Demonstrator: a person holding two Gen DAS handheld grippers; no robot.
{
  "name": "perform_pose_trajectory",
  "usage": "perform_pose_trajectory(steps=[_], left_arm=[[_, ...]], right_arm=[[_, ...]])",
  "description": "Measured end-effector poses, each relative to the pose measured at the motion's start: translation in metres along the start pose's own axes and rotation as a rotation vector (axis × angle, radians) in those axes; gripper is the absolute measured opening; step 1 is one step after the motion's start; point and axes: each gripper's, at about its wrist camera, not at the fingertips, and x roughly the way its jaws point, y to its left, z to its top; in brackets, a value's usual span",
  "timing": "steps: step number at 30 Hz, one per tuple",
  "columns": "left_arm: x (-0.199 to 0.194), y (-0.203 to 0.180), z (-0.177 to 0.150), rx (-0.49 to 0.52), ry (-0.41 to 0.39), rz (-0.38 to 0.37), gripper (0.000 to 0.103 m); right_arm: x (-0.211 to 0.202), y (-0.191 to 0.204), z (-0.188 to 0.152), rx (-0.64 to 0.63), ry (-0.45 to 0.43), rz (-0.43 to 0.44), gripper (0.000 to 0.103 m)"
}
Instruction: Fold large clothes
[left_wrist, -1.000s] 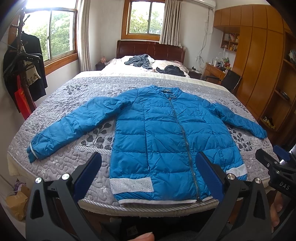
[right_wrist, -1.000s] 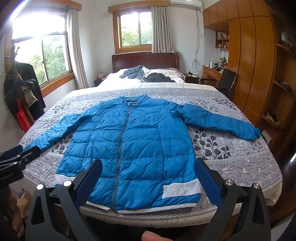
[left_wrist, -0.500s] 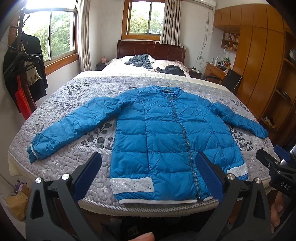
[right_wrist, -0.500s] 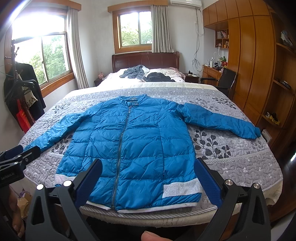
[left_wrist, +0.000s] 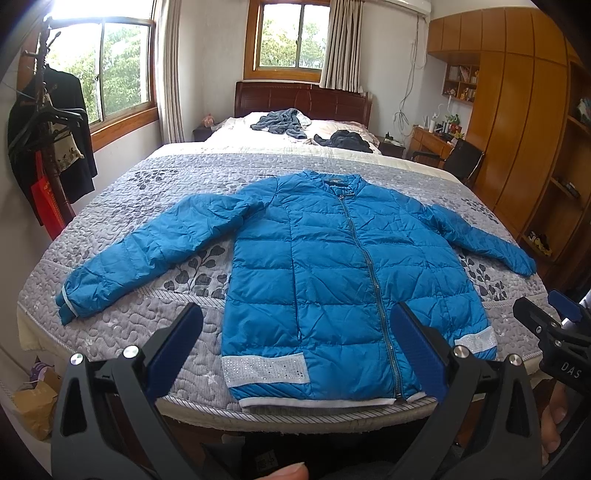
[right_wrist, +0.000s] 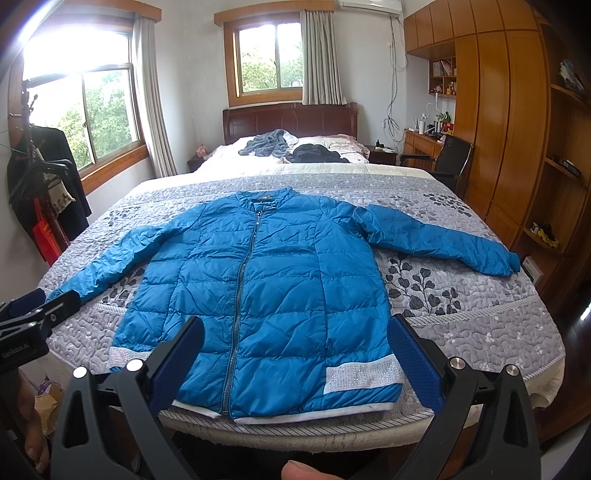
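Note:
A blue quilted jacket (left_wrist: 325, 266) (right_wrist: 266, 280) lies flat on the bed, zipped, front up, collar toward the headboard and both sleeves spread sideways. Its hem with silver bands lies along the near bed edge. My left gripper (left_wrist: 297, 328) hovers open above the hem, nothing between its blue pads. My right gripper (right_wrist: 295, 332) also stands open over the hem, apart from the cloth. Each gripper shows at the side of the other's view: the right one (left_wrist: 554, 332) and the left one (right_wrist: 33, 314).
The bed has a grey patterned quilt (left_wrist: 155, 314) (right_wrist: 461, 325). Two crumpled garments (left_wrist: 280, 123) (right_wrist: 314, 153) lie near the headboard. A coat rack with hanging clothes (left_wrist: 48, 147) stands left; wooden wardrobe and shelves (right_wrist: 517, 129) and a desk chair (right_wrist: 454, 158) stand right.
Both views have shifted only slightly; the jacket lies as before and both grippers stay open.

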Motion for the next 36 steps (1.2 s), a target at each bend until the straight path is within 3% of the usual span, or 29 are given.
perform_pose_trajectory(steps=[17,27,30,33,36], left_arm=[[0.004,0.0,0.0,-0.002,0.0,0.011,0.1],[0.029,0.007,0.001,-0.024,0.049,-0.017,0.1],[0.046,0.018,0.008,-0.043,0.051,-0.023,0.1],[0.068,0.031,0.018,-0.067,0.042,-0.026,0.1],[0.088,0.045,0.028,-0.107,0.021,-0.098,0.1]], right_arm=[[0.0,0.0,-0.001,0.005,0.008,0.001,0.099],[0.028,-0.006,0.0,0.021,0.061,-0.009,0.099],[0.04,-0.033,0.007,0.087,0.068,0.007,0.099],[0.056,-0.085,0.016,0.219,0.045,0.08,0.099],[0.08,-0.154,0.022,0.385,0.03,0.03,0.099]])
